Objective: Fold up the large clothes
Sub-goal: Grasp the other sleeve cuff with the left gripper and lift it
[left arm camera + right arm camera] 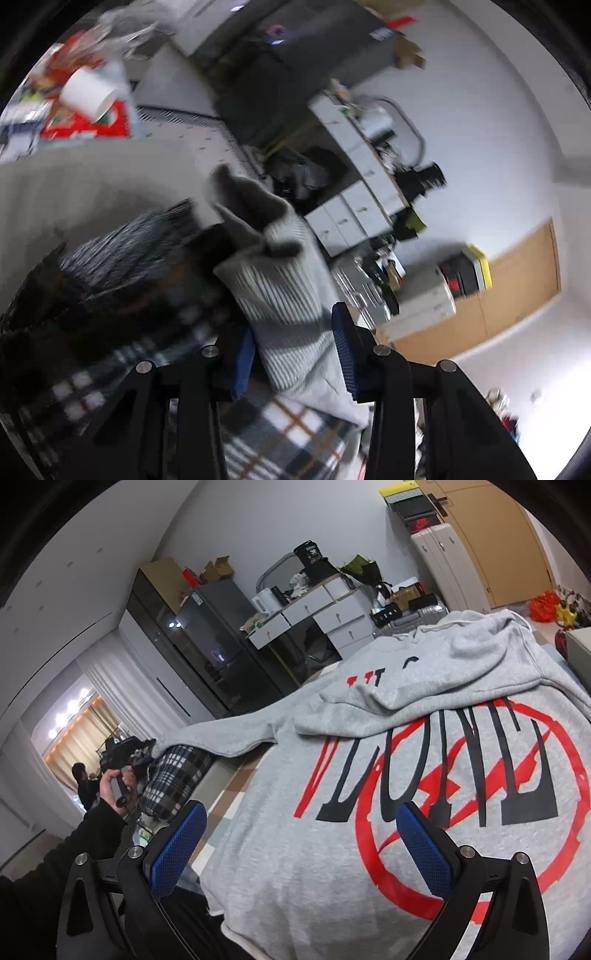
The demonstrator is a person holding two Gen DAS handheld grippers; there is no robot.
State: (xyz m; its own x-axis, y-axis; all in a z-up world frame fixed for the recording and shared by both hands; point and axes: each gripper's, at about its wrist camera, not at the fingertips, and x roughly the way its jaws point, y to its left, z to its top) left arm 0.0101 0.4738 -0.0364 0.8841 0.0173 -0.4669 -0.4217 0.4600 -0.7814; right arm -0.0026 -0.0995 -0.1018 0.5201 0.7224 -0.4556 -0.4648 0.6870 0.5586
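A grey hoodie (424,738) with a red and black print lies back up on the bed, its hood folded over the shoulders. Its left sleeve (229,734) stretches out to my left gripper (146,751), held by a hand in a black sleeve. In the blurred left wrist view the ribbed cuff (280,280) fills the gap of the left gripper (295,356), and both blue pads press on it. My right gripper (301,845) hovers over the hoodie's lower back, its jaws wide apart with nothing gripped.
A plaid bundle (173,779) lies under the stretched sleeve, and plaid bedding (288,435) shows below the cuff. Beyond the bed stand a dark fridge (210,635), a cluttered white drawer desk (325,616) and a wooden wardrobe (498,535). A second person (83,782) stands far left.
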